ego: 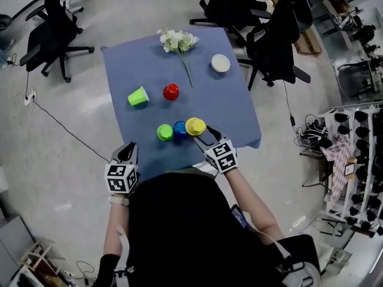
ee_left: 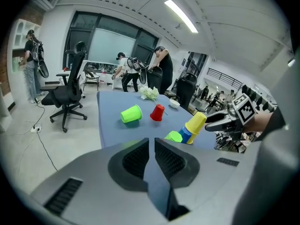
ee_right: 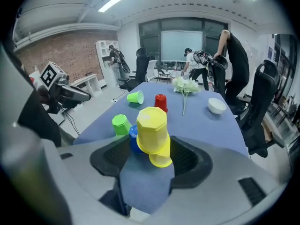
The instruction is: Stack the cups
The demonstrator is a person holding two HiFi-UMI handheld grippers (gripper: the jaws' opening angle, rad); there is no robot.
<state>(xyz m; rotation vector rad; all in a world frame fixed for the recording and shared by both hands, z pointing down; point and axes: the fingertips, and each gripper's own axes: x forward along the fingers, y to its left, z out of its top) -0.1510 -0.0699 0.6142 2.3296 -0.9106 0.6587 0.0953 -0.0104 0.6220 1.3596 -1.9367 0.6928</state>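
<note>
Green cups (ego: 138, 96) (ego: 164, 132) two, red cup (ego: 171, 91) one

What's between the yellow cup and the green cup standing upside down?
A small blue plastic cup sits there; the head view shows it best.

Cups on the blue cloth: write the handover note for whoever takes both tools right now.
Left tool: shut, empty, at the near edge of the cloth.
Right tool: open, with the yellow cup between its jaws, pads not pressing on it.
Cups: the yellow cup leans tilted on the blue cup. The green cup stands upside down right beside the blue one. Farther up the cloth, the red cup stands upside down and the lime cup lies on its side.
Done: yellow is on blue, but looks crooked.
Left: seat that pair squarely, then add green, red and lime.
</note>
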